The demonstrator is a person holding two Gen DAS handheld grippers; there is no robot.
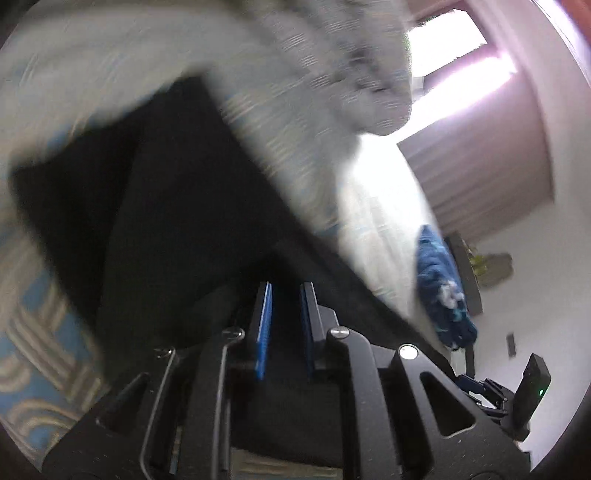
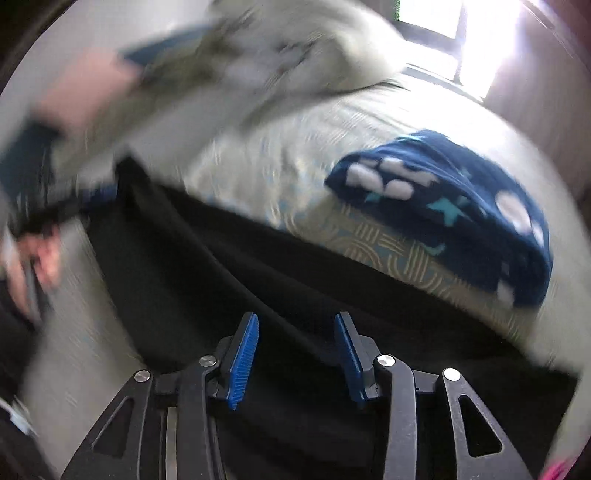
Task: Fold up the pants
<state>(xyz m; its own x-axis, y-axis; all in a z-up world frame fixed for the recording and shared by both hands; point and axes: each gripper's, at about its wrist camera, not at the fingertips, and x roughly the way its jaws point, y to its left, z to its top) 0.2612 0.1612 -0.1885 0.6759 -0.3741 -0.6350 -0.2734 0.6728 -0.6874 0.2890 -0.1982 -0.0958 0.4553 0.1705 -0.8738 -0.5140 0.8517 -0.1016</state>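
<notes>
Black pants (image 1: 166, 206) lie spread on a patterned bedsheet and fill the middle of the left wrist view. They also show in the right wrist view (image 2: 258, 273) as a long dark band across the bed. My left gripper (image 1: 286, 291) is over the pants with its blue pads a narrow gap apart and nothing clearly between them. My right gripper (image 2: 295, 321) is open over the black fabric, its blue pads wide apart and empty. Both views are blurred by motion.
The bedsheet (image 2: 295, 147) is pale with blue and beige arcs. A dark blue blanket with white and teal shapes (image 2: 461, 206) lies on the bed to the right; it also shows in the left wrist view (image 1: 439, 288). A window (image 2: 443, 22) and curtains are behind. The person's hand (image 2: 40, 254) is at left.
</notes>
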